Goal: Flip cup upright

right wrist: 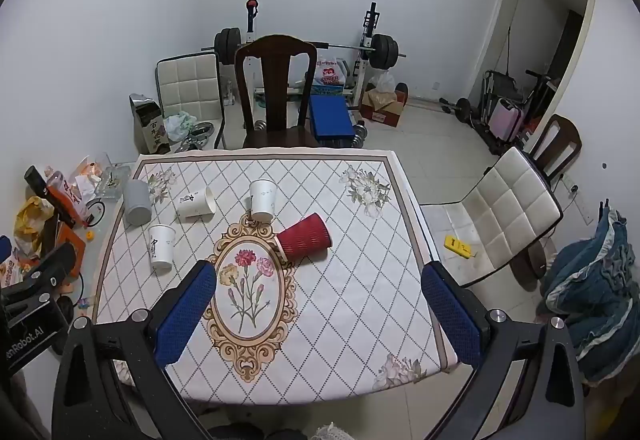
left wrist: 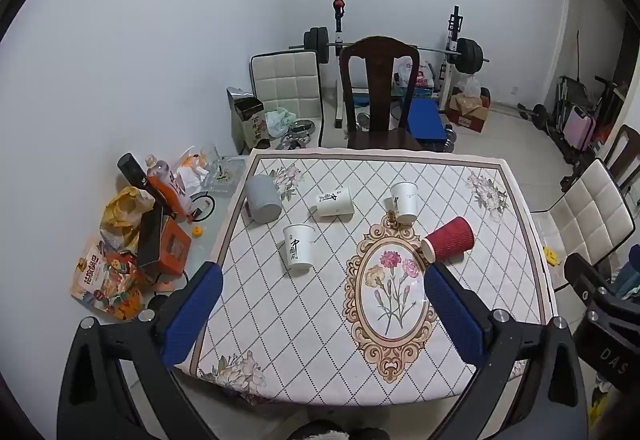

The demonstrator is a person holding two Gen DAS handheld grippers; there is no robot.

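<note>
Your right gripper (right wrist: 316, 304), like the left (left wrist: 320, 304), gapes wide and empty, nearer the red cup (right wrist: 306, 242), which lies sideways just beyond the medallion (right wrist: 250, 294), mouth pointing left.

Five cups are counted on the table (right wrist: 360, 280): three white paper cups (right wrist: 161, 249), one grey cup (right wrist: 137, 202) and one red cup (right wrist: 306, 242).
</note>
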